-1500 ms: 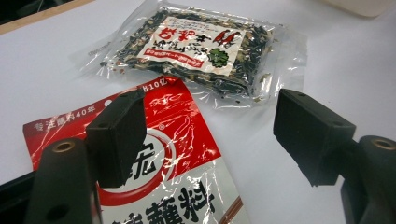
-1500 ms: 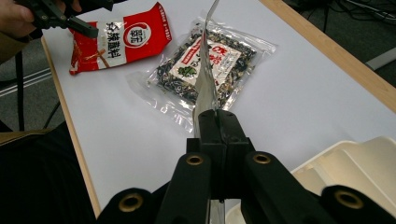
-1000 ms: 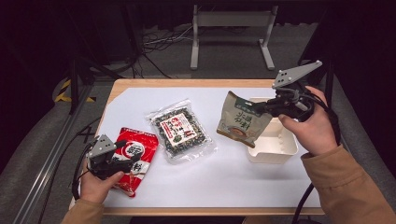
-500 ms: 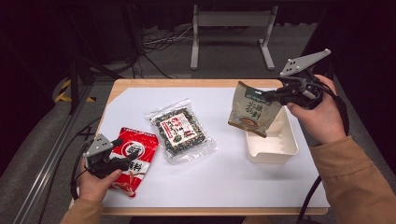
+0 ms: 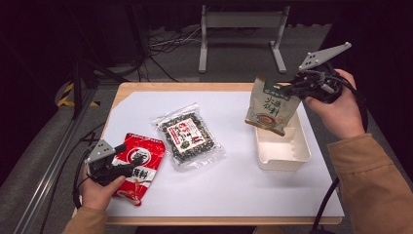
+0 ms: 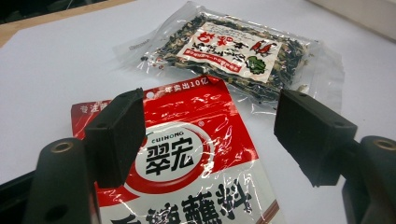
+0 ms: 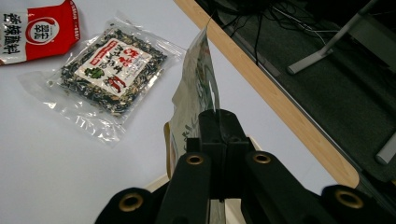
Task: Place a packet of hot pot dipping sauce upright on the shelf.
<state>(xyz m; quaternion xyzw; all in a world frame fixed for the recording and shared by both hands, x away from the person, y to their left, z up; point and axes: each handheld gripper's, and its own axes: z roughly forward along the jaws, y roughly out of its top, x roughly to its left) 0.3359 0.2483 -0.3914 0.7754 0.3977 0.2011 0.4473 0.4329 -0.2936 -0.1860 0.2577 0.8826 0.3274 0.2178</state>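
We read the right gripper [image 5: 292,90] as clamped on the top edge of the green-and-beige pouch [image 5: 269,108], which hangs upright over the white tray [image 5: 283,155], apparently so it can drop in bottom first. The left gripper [image 5: 127,168] has its jaws spread wide over the red sachet [image 6: 196,163], pads not pressing (likely lined up for the next pick). The clear spice packet [image 5: 189,137] lies flat between them on the table [image 5: 243,185].
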